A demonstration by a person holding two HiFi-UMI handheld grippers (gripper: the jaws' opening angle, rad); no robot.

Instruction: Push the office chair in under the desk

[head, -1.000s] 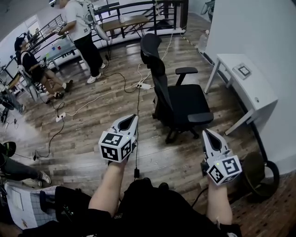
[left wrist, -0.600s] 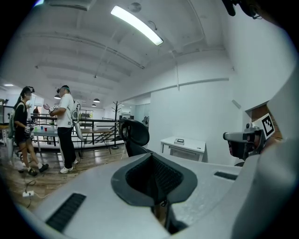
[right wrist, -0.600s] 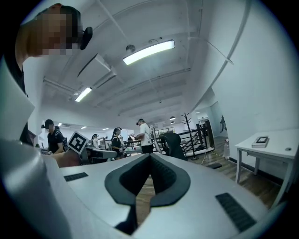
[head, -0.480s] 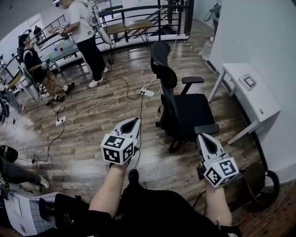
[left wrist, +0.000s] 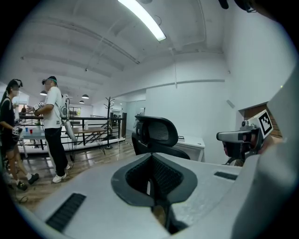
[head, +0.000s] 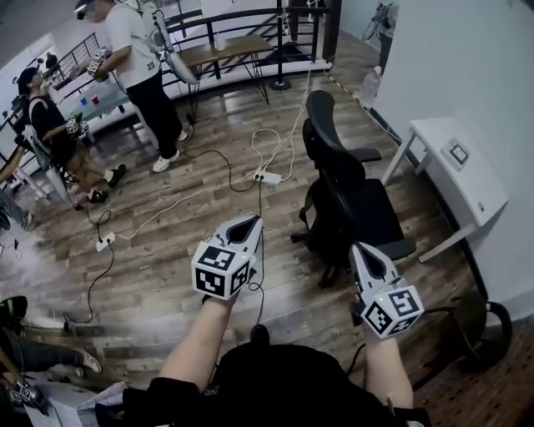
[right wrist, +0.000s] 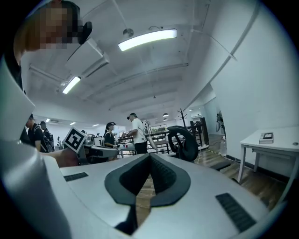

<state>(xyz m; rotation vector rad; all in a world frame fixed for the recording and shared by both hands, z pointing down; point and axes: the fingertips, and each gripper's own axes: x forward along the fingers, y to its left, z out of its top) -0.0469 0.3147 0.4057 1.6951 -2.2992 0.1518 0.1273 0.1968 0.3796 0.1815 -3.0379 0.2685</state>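
The black office chair stands on the wood floor with its back toward me and its seat facing the white desk by the right wall. My left gripper is shut and empty, left of the chair and short of it. My right gripper is also shut and empty, low behind the chair's seat and apart from it. In the left gripper view the chair's headrest rises past the shut left gripper, with the desk behind. In the right gripper view the chair stands ahead of the right gripper.
A power strip and cables trail over the floor left of the chair. Two people stand and sit at tables at the back left, before a black railing. A dark round object lies by the wall at lower right.
Both grippers have moved forward toward the chair's back, and the view has shifted with them. The chair and desk now show closer and more from behind. Both grippers have stayed shut.
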